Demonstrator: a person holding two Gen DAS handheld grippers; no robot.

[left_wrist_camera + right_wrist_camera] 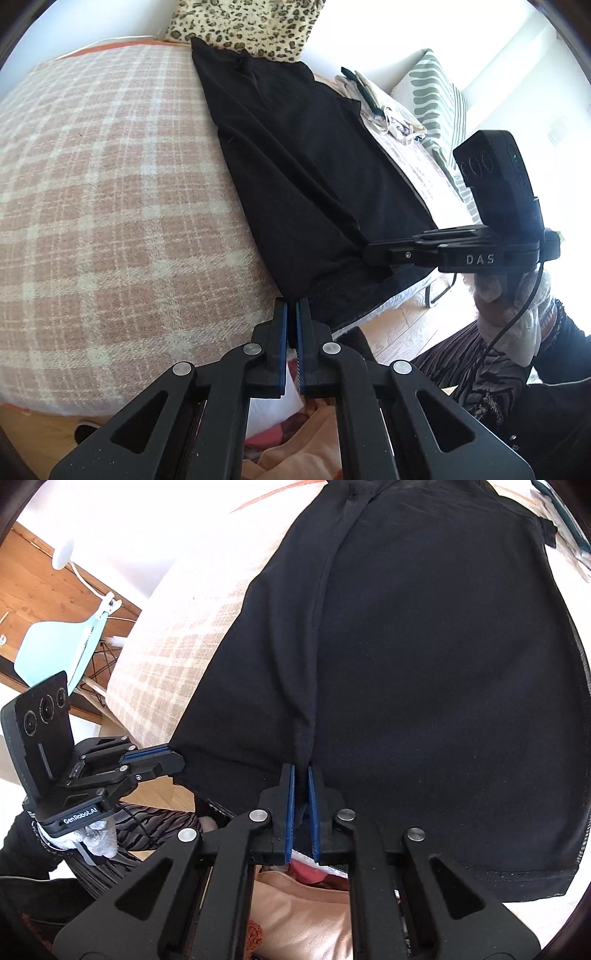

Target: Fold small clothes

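A black garment [303,158] lies spread on a pink plaid blanket [110,184], with its hem at the near edge of the bed. My left gripper [291,302] is shut on the hem's left corner, and the cloth sits between its blue pads. The right wrist view shows that gripper [177,760] at the left corner of the black garment [424,664]. My right gripper [301,770] is shut on a pinched fold of the hem further right. It appears from the side in the left wrist view as the right gripper [373,254], clamped on the cloth.
A leopard-print pillow [243,26] and a green striped cushion [436,96] lie at the far end, with a small heap of light clothes [373,103] between them. Peach fabric [303,915] lies below the grippers. A pale blue chair [55,650] stands on wooden floor at left.
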